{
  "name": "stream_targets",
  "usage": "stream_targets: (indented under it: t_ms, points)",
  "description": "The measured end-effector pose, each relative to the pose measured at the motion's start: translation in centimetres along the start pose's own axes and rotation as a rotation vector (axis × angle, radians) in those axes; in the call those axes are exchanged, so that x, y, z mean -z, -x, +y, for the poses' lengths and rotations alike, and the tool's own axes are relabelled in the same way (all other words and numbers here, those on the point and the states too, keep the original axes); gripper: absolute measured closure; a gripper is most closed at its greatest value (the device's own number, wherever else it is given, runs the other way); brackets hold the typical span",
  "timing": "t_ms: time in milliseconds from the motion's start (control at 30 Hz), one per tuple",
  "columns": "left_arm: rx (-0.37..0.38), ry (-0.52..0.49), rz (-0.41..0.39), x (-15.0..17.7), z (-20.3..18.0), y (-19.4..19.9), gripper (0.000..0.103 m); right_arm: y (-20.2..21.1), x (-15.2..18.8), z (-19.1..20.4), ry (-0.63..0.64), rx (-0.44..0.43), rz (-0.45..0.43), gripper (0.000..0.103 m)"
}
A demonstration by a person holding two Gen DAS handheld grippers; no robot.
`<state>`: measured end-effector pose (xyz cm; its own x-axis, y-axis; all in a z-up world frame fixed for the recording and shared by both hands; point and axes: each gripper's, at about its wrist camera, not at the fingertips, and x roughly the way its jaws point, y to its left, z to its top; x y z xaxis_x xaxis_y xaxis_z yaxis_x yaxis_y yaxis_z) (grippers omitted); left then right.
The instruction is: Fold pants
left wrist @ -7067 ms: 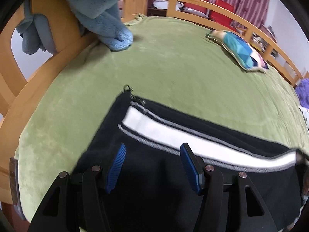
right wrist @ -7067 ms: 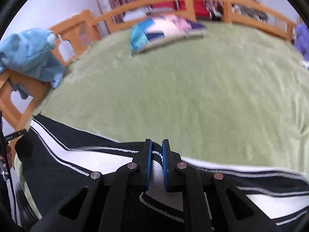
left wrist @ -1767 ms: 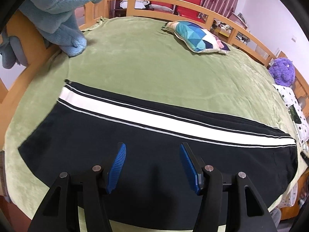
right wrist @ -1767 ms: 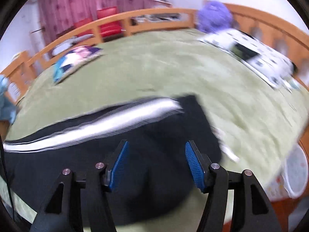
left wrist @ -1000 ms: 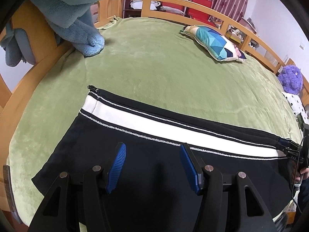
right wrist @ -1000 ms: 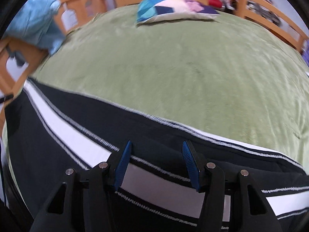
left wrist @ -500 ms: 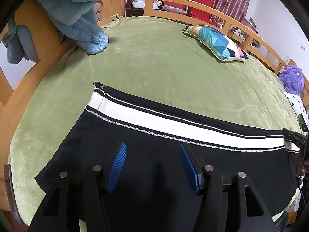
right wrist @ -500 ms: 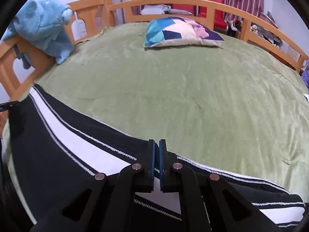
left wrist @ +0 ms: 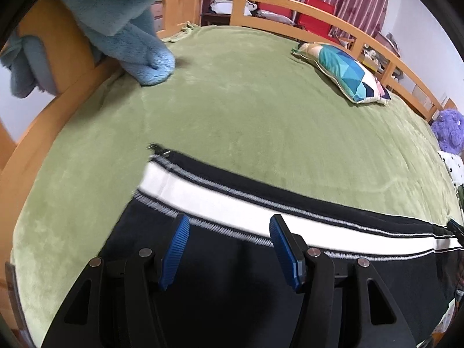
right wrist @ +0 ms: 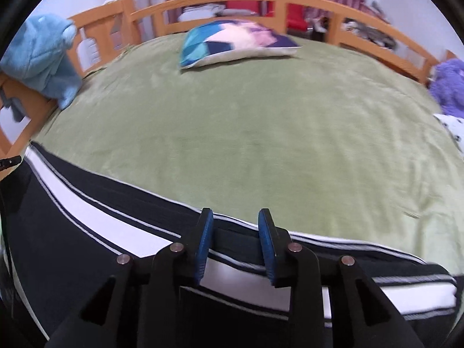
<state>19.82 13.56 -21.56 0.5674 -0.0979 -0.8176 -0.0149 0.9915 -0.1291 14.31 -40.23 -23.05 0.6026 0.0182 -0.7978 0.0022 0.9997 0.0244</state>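
Observation:
Black pants (left wrist: pixel 220 200) with a broad white side stripe lie flat across the near part of a green bed cover (left wrist: pixel 261 110). Their hem end with a small zipper (left wrist: pixel 158 148) points left. My left gripper (left wrist: pixel 230 249) hovers open over the black cloth just below the stripe, with nothing gripped. In the right wrist view the pants (right wrist: pixel 87 232) run from the left edge to the lower right. My right gripper (right wrist: pixel 235 232) is at their far edge and its jaws are opening. The edge cloth lies in the gap, and the pads do not press on it.
A blue plush toy (left wrist: pixel 127 26) hangs over the wooden bed rail (left wrist: pixel 319 11) at the left. A patterned pillow (right wrist: pixel 232 43) lies at the far side of the bed, and a purple plush (right wrist: pixel 449 84) sits at the right. Bare green cover stretches beyond the pants.
The right gripper went from open to shut at the pants' far edge, and its jaws have now parted again. The left gripper slid closer to the white stripe, still open.

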Motion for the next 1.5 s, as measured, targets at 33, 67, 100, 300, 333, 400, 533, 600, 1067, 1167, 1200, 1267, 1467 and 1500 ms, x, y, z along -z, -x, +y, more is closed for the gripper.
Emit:
stream_targets:
  t_ms: [33,67,100,300,333,400,533,600,1067,1167,1200,1267,1467,1500]
  points:
    - [0.021,-0.006,0.003,-0.1,-0.6,-0.3,0.047,0.5,0.5,-0.9,-0.023,0.025,-0.002,0.071]
    - [0.064,-0.024,0.009,-0.2,-1.8,-0.7,0.047,1.0,1.0,-1.6,-0.044,0.036,-0.005,0.071]
    - [0.094,-0.049,0.016,-0.2,-2.9,-1.0,0.047,1.4,1.5,-2.4,-0.072,0.040,-0.005,0.071]
    - [0.204,-0.200,0.039,0.3,-10.9,-3.0,0.047,1.7,5.5,-5.8,-0.184,0.067,0.038,0.068]
    - [0.223,-0.221,0.049,0.3,-11.9,-3.2,0.047,1.3,6.1,-6.3,-0.205,0.069,0.054,0.068]
    - [0.250,-0.273,0.070,0.4,-14.6,-3.9,0.047,1.1,6.7,-6.7,-0.232,0.054,0.051,0.068]
    - [0.314,-0.355,0.079,0.8,-18.7,-4.3,0.047,1.8,7.0,-6.7,-0.238,0.037,0.009,0.068]
    - [0.317,-0.399,0.086,1.2,-20.4,-4.8,0.047,2.0,7.1,-6.7,-0.236,0.026,-0.002,0.068]
    - [0.345,-0.491,0.149,2.7,-21.8,-6.3,0.095,3.0,7.8,-7.5,-0.282,-0.011,-0.077,0.068]
    - [0.339,-0.484,0.130,2.7,-21.8,-5.9,0.096,2.8,7.9,-7.4,-0.287,-0.019,-0.074,0.068]
    - [0.342,-0.475,0.119,2.5,-21.8,-5.7,0.097,2.8,7.9,-7.3,-0.285,-0.017,-0.074,0.068]
    - [0.346,-0.450,0.094,2.0,-21.6,-5.4,0.098,3.0,7.9,-7.2,-0.279,-0.009,-0.077,0.068]
    - [0.317,-0.404,0.018,-0.3,-21.6,-5.5,0.101,3.9,7.6,-6.9,-0.279,0.007,-0.091,0.068]
    - [0.329,-0.411,0.034,-0.3,-21.7,-5.7,0.101,3.9,7.6,-6.9,-0.279,0.006,-0.090,0.068]
